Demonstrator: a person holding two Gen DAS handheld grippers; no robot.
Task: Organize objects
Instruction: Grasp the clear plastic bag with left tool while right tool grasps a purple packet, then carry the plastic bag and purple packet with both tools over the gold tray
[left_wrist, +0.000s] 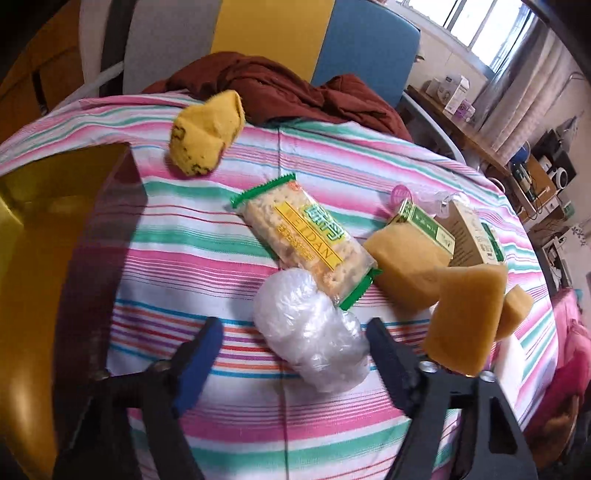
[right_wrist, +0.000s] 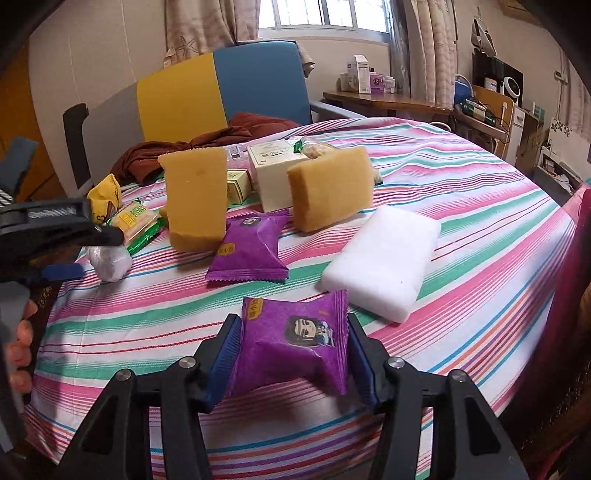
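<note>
My right gripper (right_wrist: 291, 354) is shut on a purple snack packet (right_wrist: 295, 347), held just above the striped tablecloth (right_wrist: 480, 229). A second purple packet (right_wrist: 249, 251) lies beyond it. My left gripper (left_wrist: 295, 339) is open, its fingers either side of a crumpled clear plastic bag (left_wrist: 310, 332) without touching it; the bag also shows in the right wrist view (right_wrist: 110, 262). A green-edged biscuit packet (left_wrist: 303, 236) lies just past the bag. Tan sponges (left_wrist: 465, 317) stand to the right, two of them in the right wrist view (right_wrist: 195, 195).
A yellow cloth pouch (left_wrist: 207, 133) and a brown garment (left_wrist: 288, 92) lie at the far side. Small boxes (left_wrist: 476, 236) sit behind the sponges. A white foam block (right_wrist: 384, 258) lies right. A brown and gold box (left_wrist: 48, 229) stands left. A chair (right_wrist: 221, 88) is behind.
</note>
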